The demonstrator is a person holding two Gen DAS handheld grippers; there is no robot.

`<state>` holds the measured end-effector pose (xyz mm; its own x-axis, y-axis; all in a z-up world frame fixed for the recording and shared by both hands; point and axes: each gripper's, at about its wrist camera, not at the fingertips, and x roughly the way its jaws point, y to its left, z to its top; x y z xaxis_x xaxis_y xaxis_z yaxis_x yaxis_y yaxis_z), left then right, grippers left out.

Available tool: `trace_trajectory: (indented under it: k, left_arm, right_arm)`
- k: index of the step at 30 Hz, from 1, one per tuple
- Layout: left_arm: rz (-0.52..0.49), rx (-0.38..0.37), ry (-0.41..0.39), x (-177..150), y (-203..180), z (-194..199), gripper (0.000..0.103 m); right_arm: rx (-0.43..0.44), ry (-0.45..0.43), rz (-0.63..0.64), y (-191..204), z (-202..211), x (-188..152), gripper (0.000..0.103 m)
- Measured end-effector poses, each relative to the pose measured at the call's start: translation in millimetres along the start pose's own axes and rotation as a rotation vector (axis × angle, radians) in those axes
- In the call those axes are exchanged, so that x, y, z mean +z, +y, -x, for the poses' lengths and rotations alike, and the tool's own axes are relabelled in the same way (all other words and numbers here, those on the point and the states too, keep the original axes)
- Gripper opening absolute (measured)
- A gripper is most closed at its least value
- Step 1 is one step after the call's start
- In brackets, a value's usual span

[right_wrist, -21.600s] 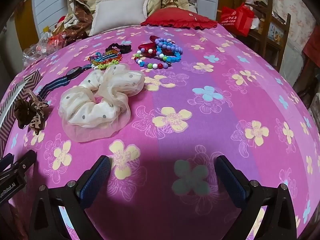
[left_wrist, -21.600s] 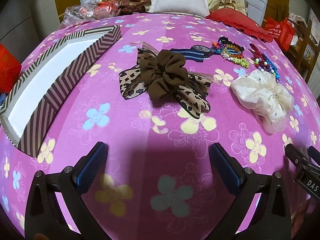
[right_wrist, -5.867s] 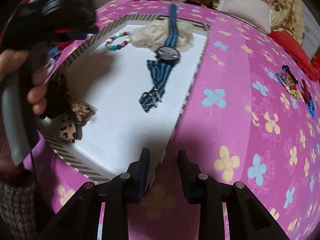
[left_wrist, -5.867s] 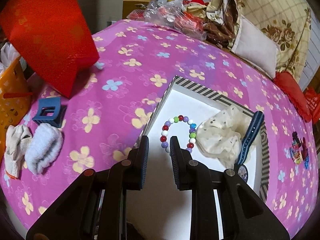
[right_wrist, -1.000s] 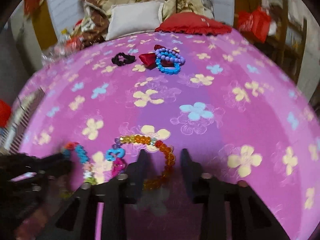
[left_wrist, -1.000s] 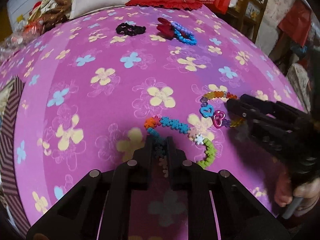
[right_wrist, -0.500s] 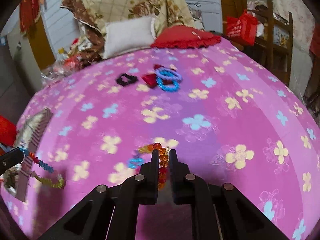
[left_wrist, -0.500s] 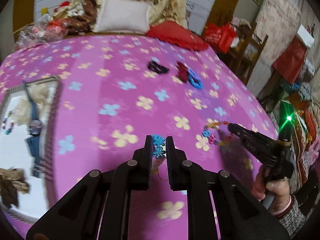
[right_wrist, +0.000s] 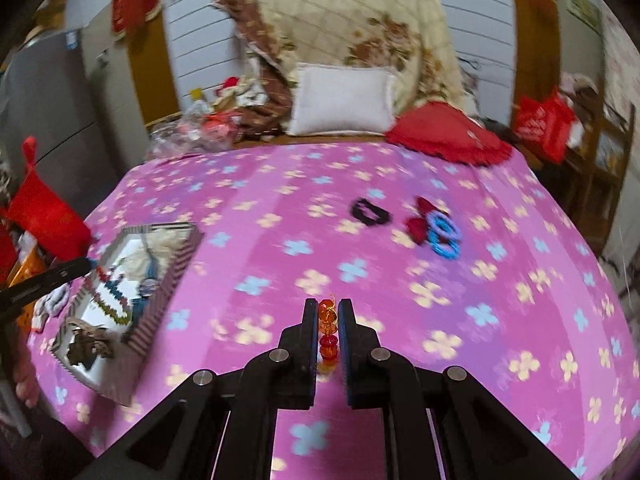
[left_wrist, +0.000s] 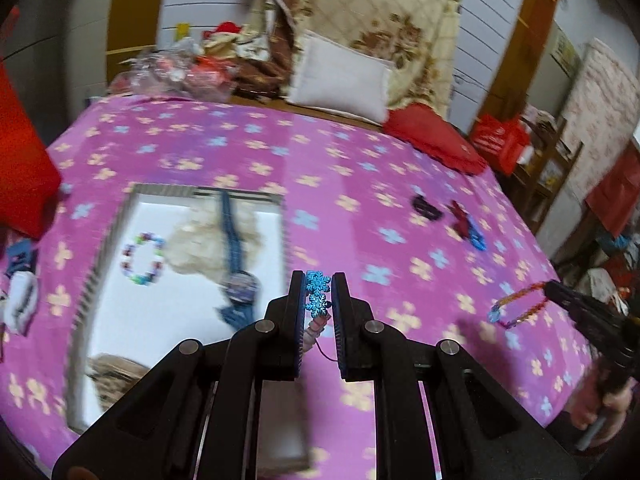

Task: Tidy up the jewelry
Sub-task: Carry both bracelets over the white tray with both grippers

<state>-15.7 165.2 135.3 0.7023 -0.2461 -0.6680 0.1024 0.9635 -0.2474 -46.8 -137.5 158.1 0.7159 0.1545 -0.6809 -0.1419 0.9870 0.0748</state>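
Note:
My left gripper (left_wrist: 318, 286) is shut on a snowflake bead bracelet (left_wrist: 317, 292), held in the air beside the right rim of the striped box (left_wrist: 285, 224). That box holds a beaded bracelet (left_wrist: 143, 259), a cream scrunchie (left_wrist: 196, 246), a blue watch (left_wrist: 236, 276) and a leopard bow (left_wrist: 116, 366). My right gripper (right_wrist: 329, 314) is shut on an orange-red bead bracelet (right_wrist: 327, 334), lifted above the pink flowered bedspread (right_wrist: 360, 280). In the left wrist view this bracelet (left_wrist: 516, 308) dangles from the right gripper at the far right. In the right wrist view the snowflake bracelet (right_wrist: 112, 300) hangs over the box (right_wrist: 160, 288).
On the bedspread lie a black hair tie (right_wrist: 370, 211), a red bow (right_wrist: 420, 224) and blue bead bracelets (right_wrist: 444, 236). Pillows (right_wrist: 340, 100) and a red cushion (right_wrist: 448, 134) sit at the head. A red bag (right_wrist: 46, 212) stands left of the box.
Both grippers have risen off the bedspread with their bracelets. The left one has swung toward the box; the right one closed on the orange bracelet and lifted it.

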Motion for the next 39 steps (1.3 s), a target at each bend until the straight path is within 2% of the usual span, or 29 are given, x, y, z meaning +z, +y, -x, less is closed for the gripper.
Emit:
trace_trajectory:
  k: [7,9,11,19,23,26,31,35,39]
  left_arm:
    - [0.101,0.083,-0.010,18,80,-21,0.011]
    - [0.148,0.086,-0.006,19,103,-27,0.011]
    - [0.200,0.084,0.018,17,126,-37,0.011]
    - [0.307,0.141,0.124,7,180,-67,0.011]
    - [0.353,0.177,0.159,0,197,-70,0.011]
    - [0.352,0.191,0.211,-4,199,-67,0.011]
    - [0.278,0.210,0.268,-12,186,-60,0.011]
    - [0.262,0.189,0.276,-13,183,-53,0.012]
    - [0.290,0.155,0.253,-9,184,-44,0.012]
  right_arm:
    - [0.057,0.030,0.117,82,-20,27,0.009]
    - [0.080,0.048,0.149,109,-31,33,0.009]
    - [0.102,0.065,0.171,131,-42,37,0.009]
    - [0.219,0.133,0.294,248,-92,41,0.009]
    - [0.301,0.200,0.295,288,-119,33,0.009]
    - [0.334,0.268,0.257,301,-143,22,0.009]
    - [0.282,0.334,0.231,291,-174,6,0.009]
    - [0.233,0.336,0.231,277,-181,3,0.009]
    - [0.248,0.356,0.204,266,-180,2,0.009]
